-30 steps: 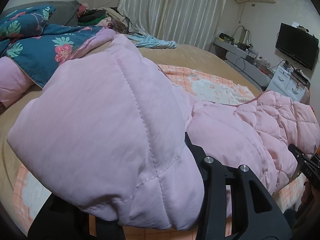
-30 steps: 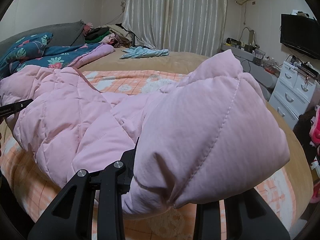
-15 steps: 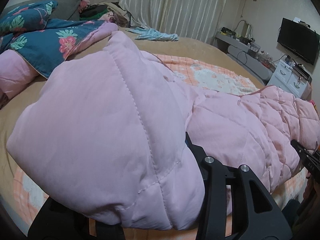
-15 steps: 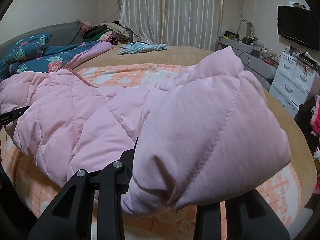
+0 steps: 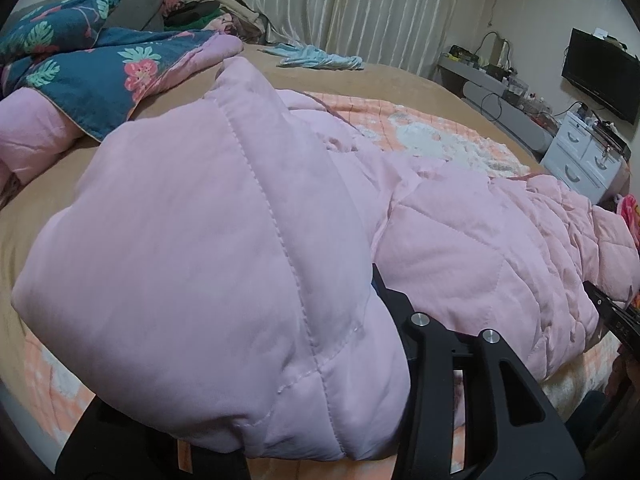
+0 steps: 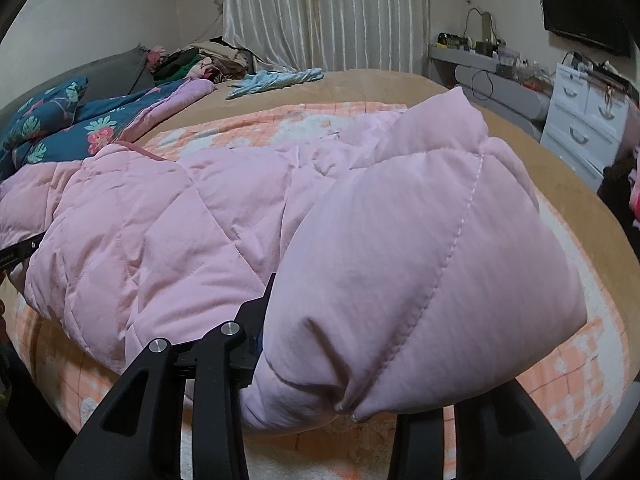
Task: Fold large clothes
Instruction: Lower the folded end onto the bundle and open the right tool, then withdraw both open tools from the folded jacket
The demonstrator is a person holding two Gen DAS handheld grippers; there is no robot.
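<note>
Pink quilted down jacket (image 5: 208, 264) fills the left wrist view, lying across the bed (image 5: 48, 184) on an orange checked blanket (image 5: 424, 120); the left gripper (image 5: 256, 424) is clamped on a puffy corner of it, one finger hidden beneath the fabric. A floral duvet (image 5: 92, 76) lies behind. In the right wrist view the jacket (image 6: 168, 216) stretches leftward across the blanket (image 6: 576, 368), and the right gripper (image 6: 352, 408) is closed on the opposite padded end, which bulges over the fingers. The garment looks light, soft, springy and rather slippery, so it probably holds best at stitched seams or hems, where padding compresses.
</note>
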